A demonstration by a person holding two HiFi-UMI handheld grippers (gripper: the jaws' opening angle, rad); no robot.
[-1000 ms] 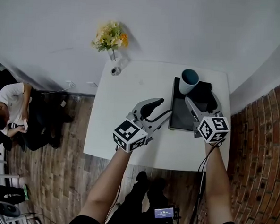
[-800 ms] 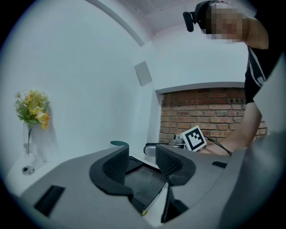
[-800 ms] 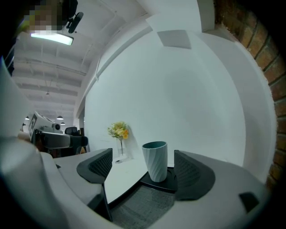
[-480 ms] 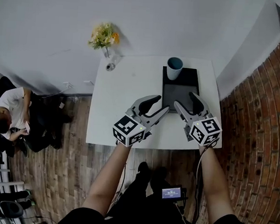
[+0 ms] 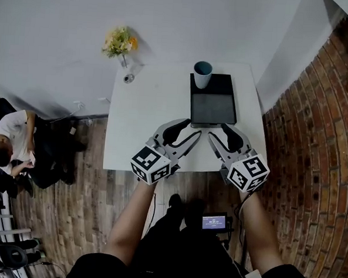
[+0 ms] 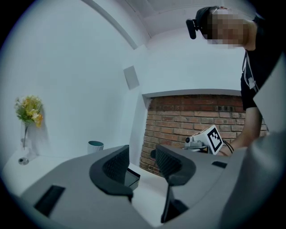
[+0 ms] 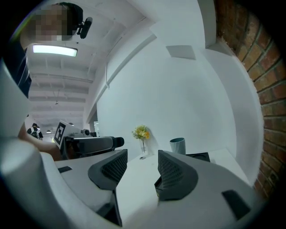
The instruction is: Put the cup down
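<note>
Head view: cup (image 5: 202,73) upright, mouth up, long axis vertical, on far end of tray (image 5: 213,108) on table (image 5: 140,127). Both grippers near table's front edge, well apart from cup. Cubes bear square markers; waist screen (image 5: 214,221) print too small to read.

Left gripper view: left gripper (image 5: 192,131) jaws spread, empty.

Right gripper view: right gripper (image 5: 219,132) jaws closing, nothing between.

grey left gripper (image 5: 189,132), right gripper (image 5: 220,136) with empty jaws closing, black pads (image 7: 115,166), white marker cubes (image 5: 152,165), dark clothes (image 5: 172,264)
</note>
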